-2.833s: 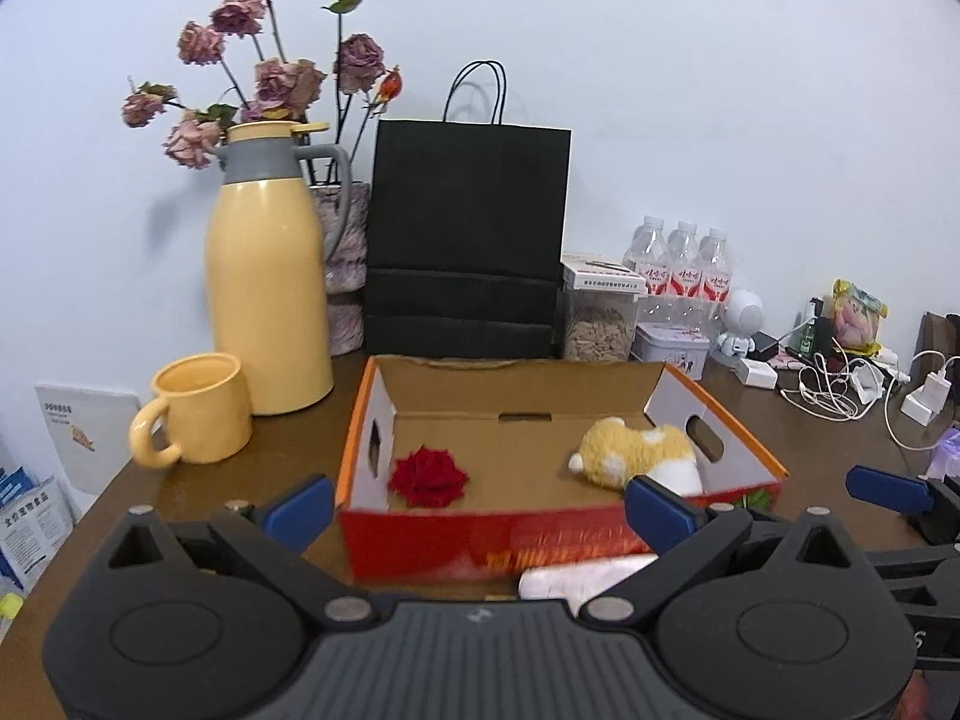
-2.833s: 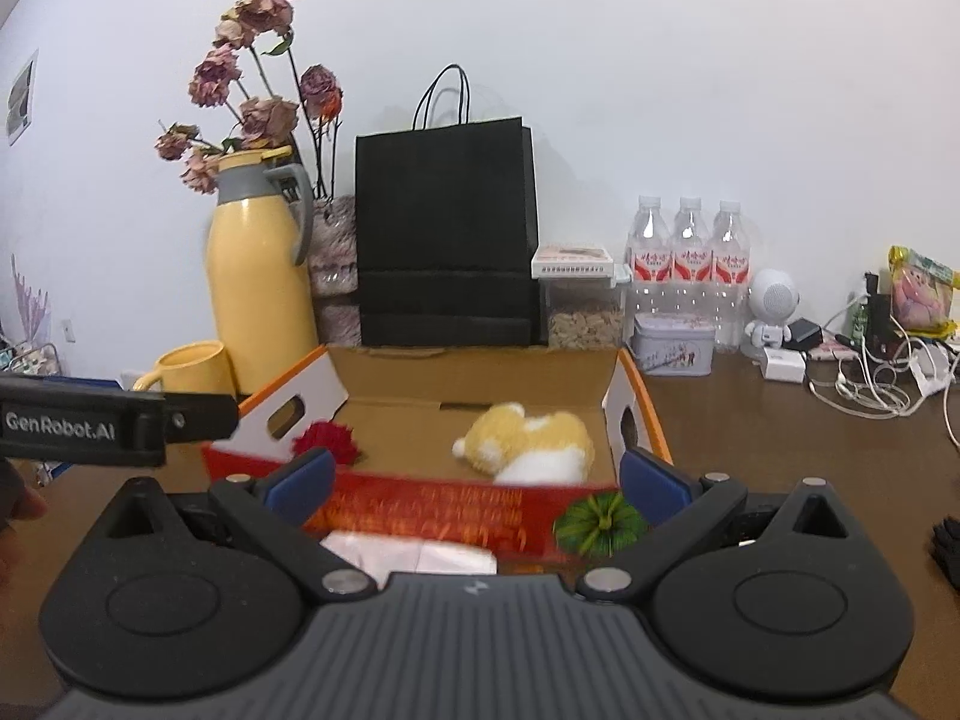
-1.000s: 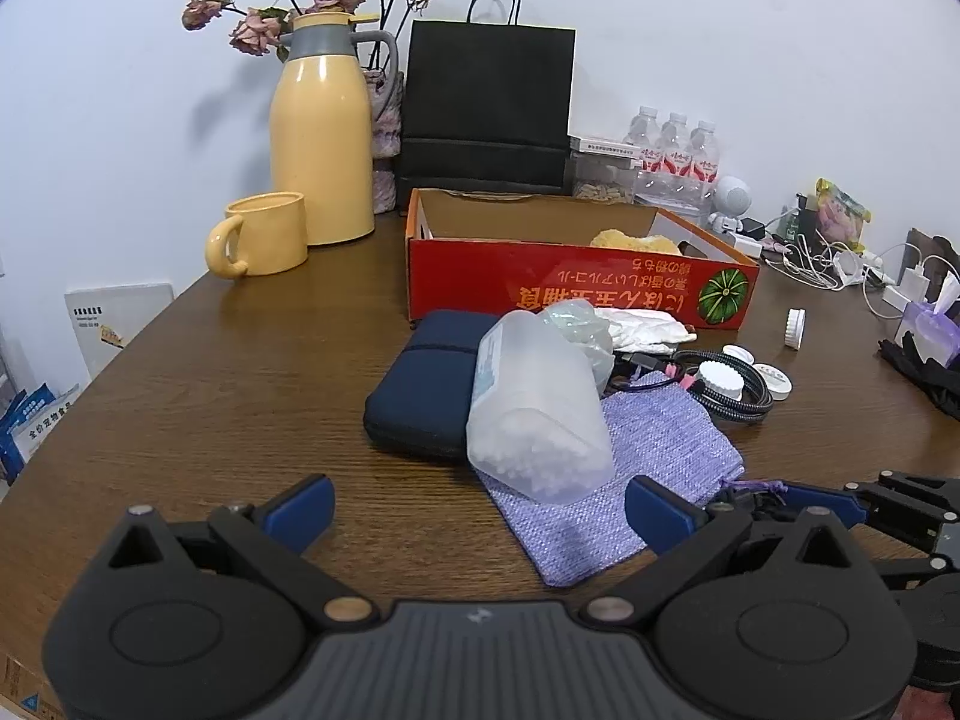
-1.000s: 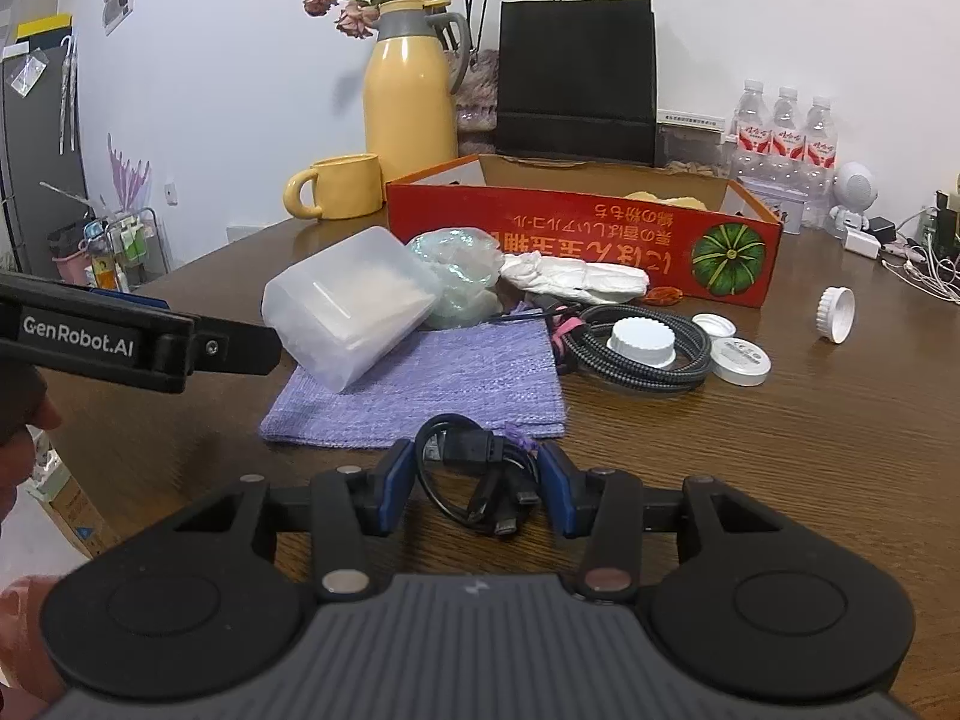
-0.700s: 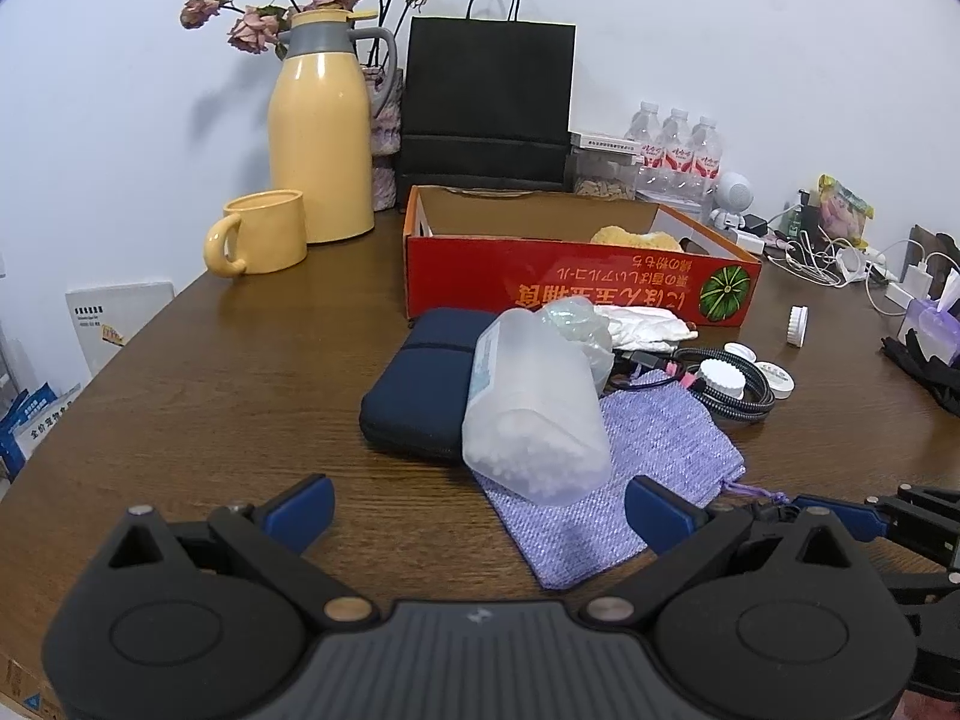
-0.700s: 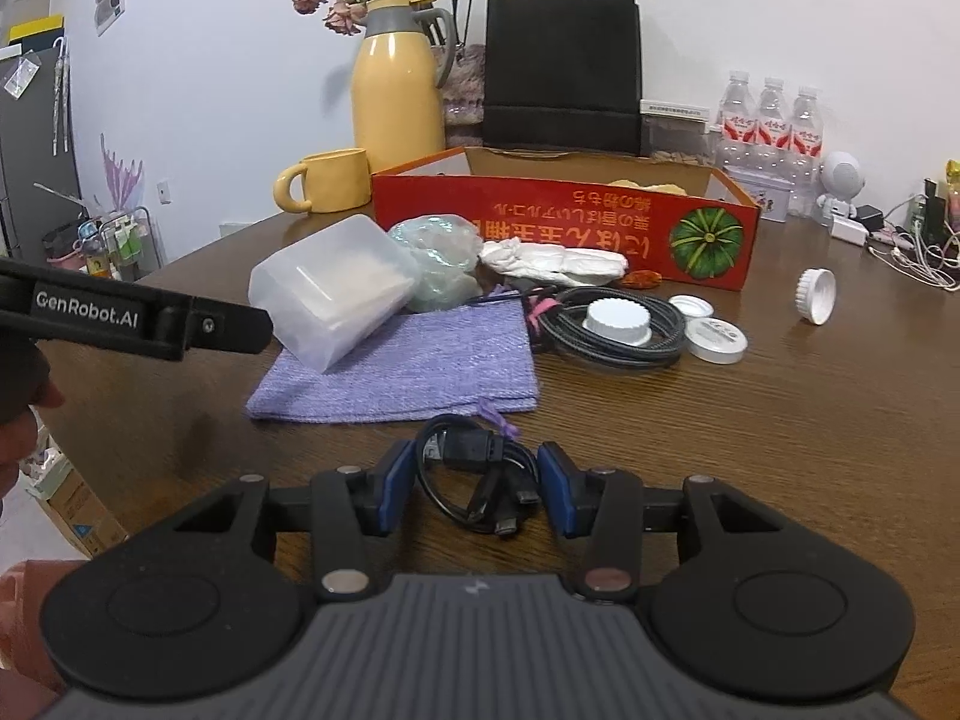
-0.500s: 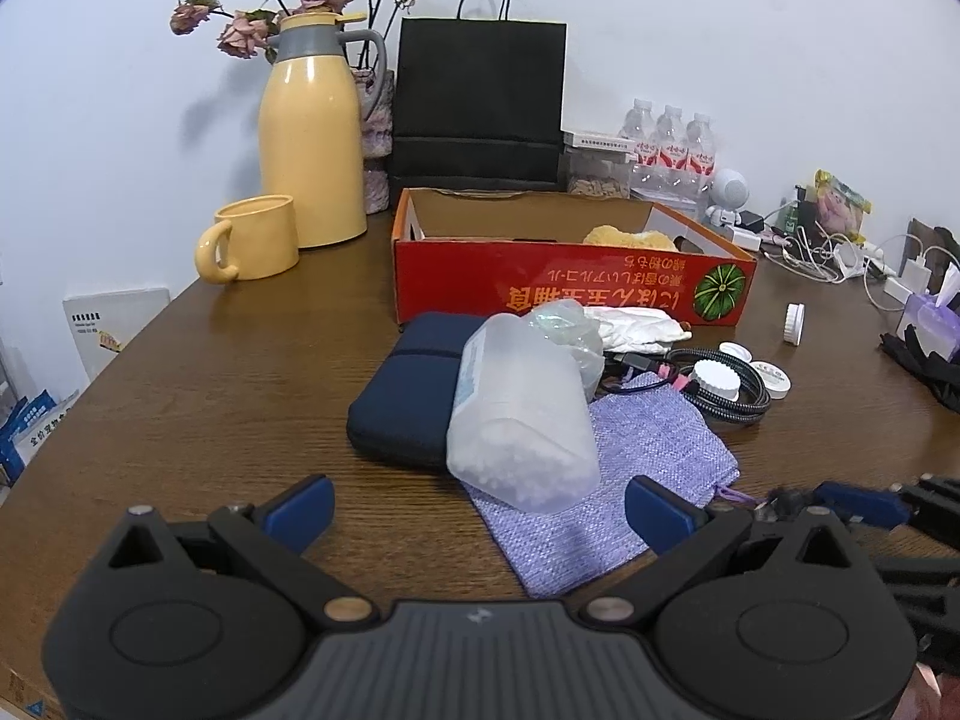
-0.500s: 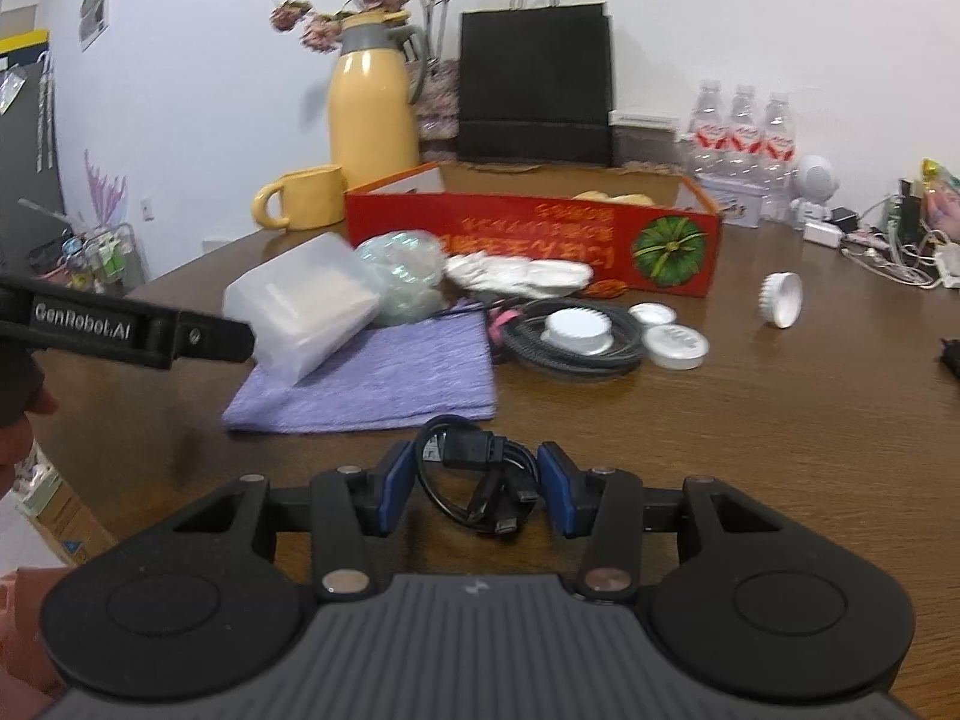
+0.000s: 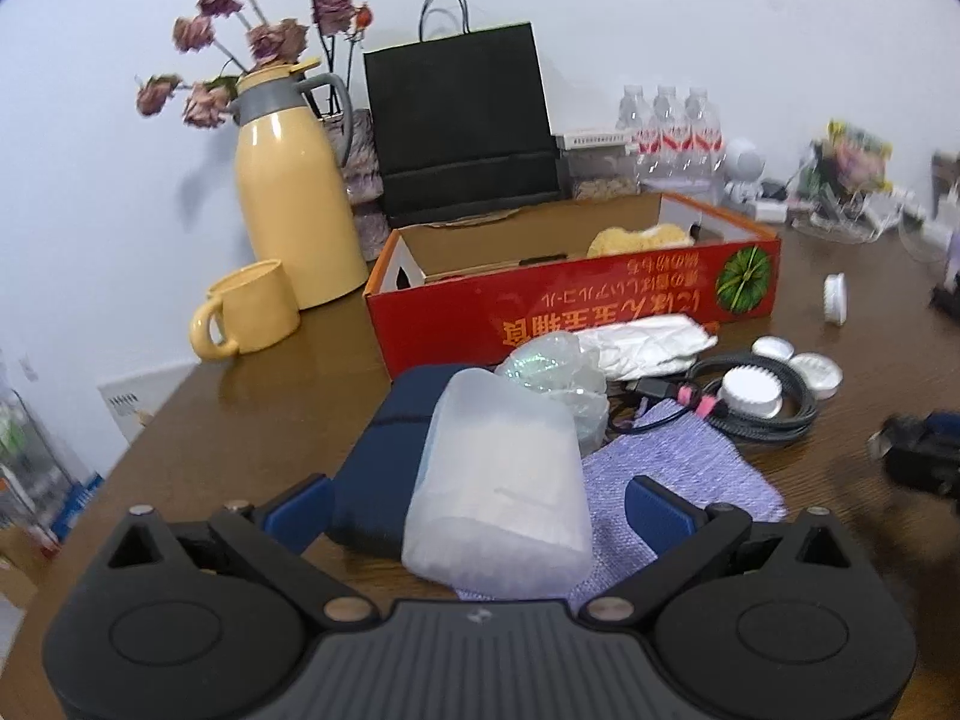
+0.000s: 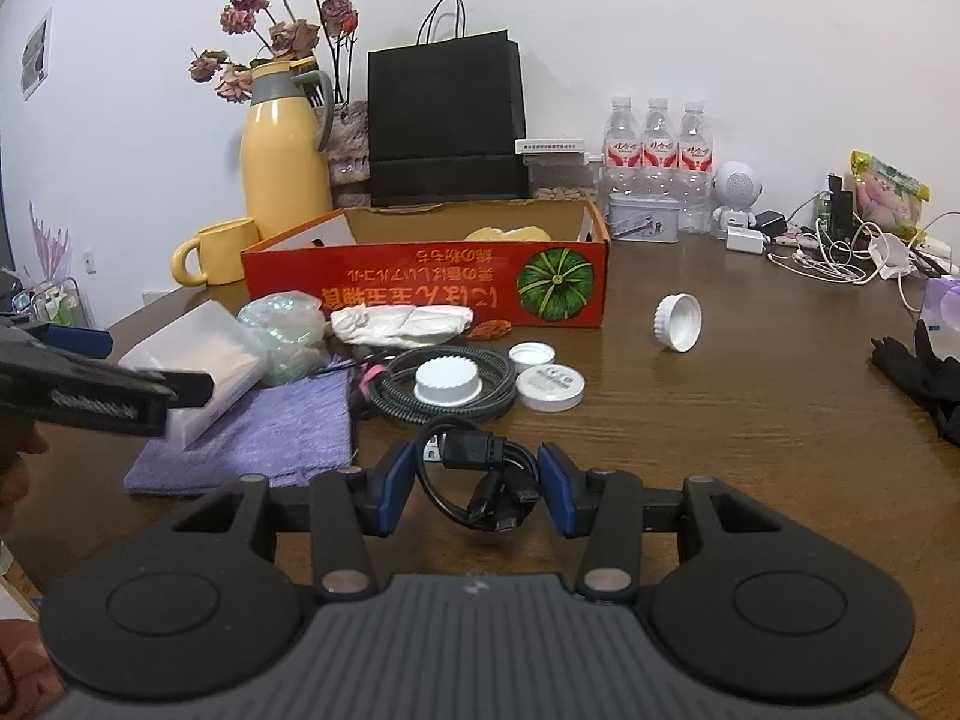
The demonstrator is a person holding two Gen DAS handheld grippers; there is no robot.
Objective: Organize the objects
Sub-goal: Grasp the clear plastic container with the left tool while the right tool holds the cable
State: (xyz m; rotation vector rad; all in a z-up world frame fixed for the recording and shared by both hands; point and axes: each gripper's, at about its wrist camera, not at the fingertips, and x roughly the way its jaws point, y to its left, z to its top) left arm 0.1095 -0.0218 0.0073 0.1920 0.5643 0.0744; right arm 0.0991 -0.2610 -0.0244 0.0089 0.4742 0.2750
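Right gripper: blue pads pinching small coiled black USB cable, bundle between jaws, above brown wooden table. Left gripper: jaws spread wide, frosted translucent plastic box between them, untouched, lying over lilac woven cloth.

Counted: three water bottles, four white caps, one red box, one yellow mug.

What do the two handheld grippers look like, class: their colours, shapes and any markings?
Each gripper, left gripper and right gripper, has a ribbed dark grey body, two round black discs, black linkage arms with silver pins, and blue finger pads. No marking is legible now.
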